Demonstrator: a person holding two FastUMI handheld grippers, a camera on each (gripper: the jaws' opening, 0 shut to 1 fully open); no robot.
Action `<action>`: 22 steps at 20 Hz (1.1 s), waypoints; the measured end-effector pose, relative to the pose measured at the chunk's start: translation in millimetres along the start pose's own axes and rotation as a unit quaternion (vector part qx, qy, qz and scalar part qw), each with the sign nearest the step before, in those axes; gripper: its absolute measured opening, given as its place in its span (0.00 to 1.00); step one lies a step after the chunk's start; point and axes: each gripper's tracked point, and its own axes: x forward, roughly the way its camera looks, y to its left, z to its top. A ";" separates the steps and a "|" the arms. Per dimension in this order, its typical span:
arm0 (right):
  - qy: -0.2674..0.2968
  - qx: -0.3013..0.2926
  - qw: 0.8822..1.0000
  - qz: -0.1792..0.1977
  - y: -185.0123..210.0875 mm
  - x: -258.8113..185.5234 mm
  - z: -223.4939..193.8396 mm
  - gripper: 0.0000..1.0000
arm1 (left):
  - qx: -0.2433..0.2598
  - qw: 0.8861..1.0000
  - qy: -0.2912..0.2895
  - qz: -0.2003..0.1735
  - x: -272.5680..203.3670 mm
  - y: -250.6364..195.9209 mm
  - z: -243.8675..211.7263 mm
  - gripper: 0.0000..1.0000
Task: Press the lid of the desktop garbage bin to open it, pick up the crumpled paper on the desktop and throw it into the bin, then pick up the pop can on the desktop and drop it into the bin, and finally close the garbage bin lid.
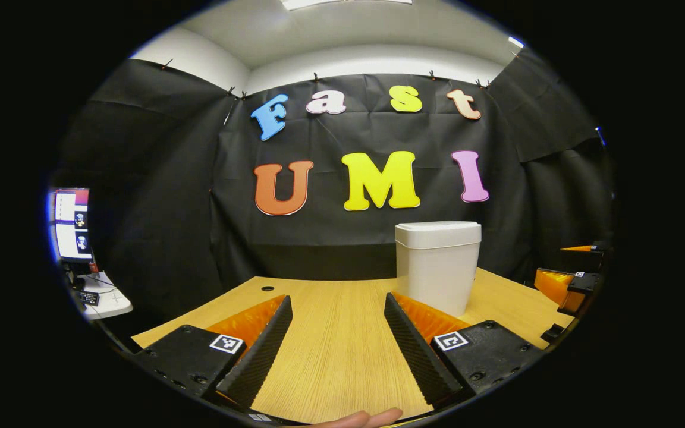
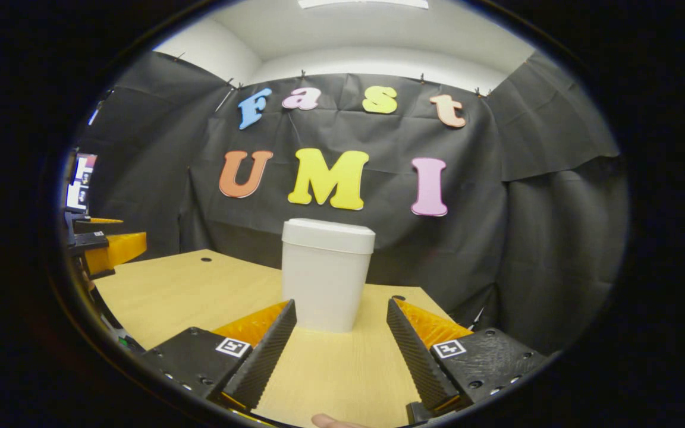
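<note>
A white desktop garbage bin (image 1: 437, 264) stands upright on the wooden table (image 1: 336, 351), its lid down. In the left gripper view it sits ahead and to the right of my left gripper (image 1: 338, 300), which is open with bare table between its fingers. In the right gripper view the bin (image 2: 326, 270) stands straight ahead, just beyond my right gripper (image 2: 341, 303), which is also open and holds nothing. The right gripper (image 1: 571, 285) appears at the far right edge of the left gripper view, and the left gripper (image 2: 107, 246) at the far left edge of the right gripper view.
The table (image 2: 200, 285) has small round holes (image 1: 267, 288) near its back edge. A monitor (image 1: 72, 226) and a small white side table (image 1: 104, 297) stand off to the left. A fingertip (image 1: 366, 419) shows at the bottom edge.
</note>
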 end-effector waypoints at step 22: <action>0.021 0.002 1.000 0.011 6.8 2.9 -12.7 0.97 | 0.010 1.000 0.013 0.002 2.7 -1.7 -8.1 1.00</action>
